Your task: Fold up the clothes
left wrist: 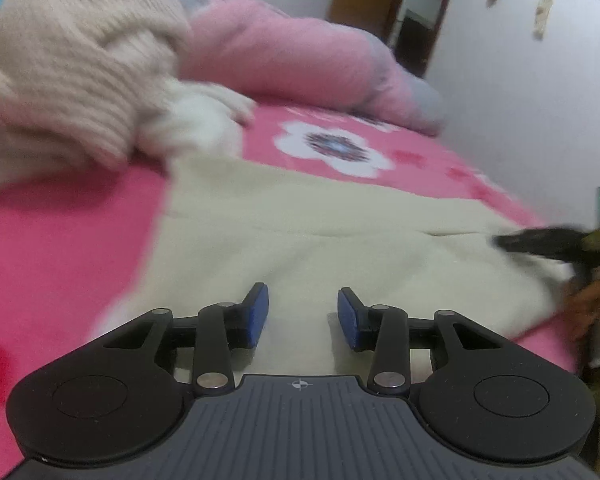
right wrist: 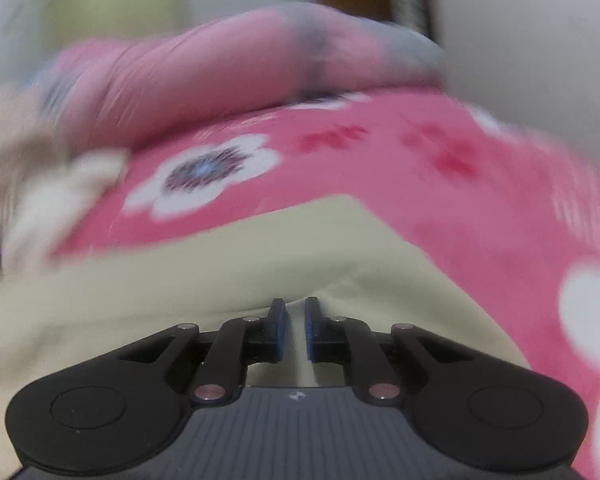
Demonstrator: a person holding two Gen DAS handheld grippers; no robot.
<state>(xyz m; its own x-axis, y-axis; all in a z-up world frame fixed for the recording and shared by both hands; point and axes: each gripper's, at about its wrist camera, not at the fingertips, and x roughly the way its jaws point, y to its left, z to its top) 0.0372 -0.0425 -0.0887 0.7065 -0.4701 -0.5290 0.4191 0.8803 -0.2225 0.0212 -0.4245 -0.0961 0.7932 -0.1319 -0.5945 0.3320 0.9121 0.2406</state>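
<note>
Cream garment [left wrist: 300, 232] lying flat on the pink flowered bed [left wrist: 60, 232]. Left hand-held gripper [left wrist: 302, 316]: jaws partly apart over the cloth, gripping nothing. Right hand-held gripper [right wrist: 296, 330]: jaws nearly together, pinching a fold of the garment. Knitted sweater [left wrist: 72, 60] heaped at 10 o'clock; pink quilt [left wrist: 284, 56] at 12 o'clock.

Soft, even indoor light with faint shadows. Both fisheye views bend at the dark corners. The right wrist view is heavily motion-blurred; the left wrist view is milder.
</note>
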